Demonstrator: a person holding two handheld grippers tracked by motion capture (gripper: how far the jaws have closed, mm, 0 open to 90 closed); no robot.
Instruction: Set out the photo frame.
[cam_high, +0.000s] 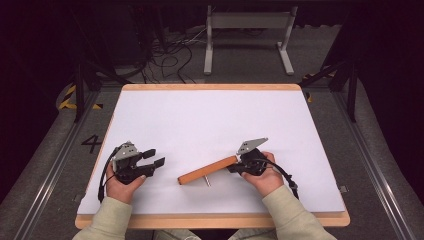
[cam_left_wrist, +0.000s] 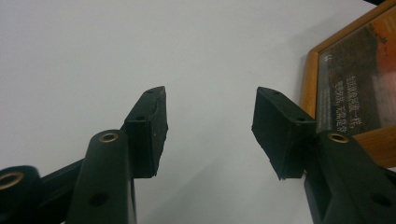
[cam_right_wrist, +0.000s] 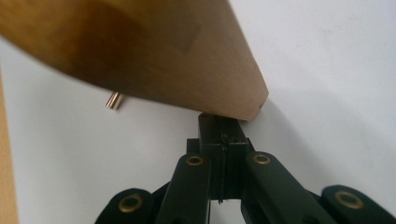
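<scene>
Fingers on my right gripper (cam_right_wrist: 223, 122) are pressed together with nothing between them, tips butted against the end of the wooden block (cam_high: 208, 170). That block lies tilted across the white table (cam_high: 210, 115), near the front edge, and its far end is cut off in my right gripper view. 1 small metal pin (cam_right_wrist: 114, 100) pokes out underneath, blurry. Left gripper (cam_left_wrist: 210, 116) sits wide apart, holding nothing, well off to the side.
</scene>
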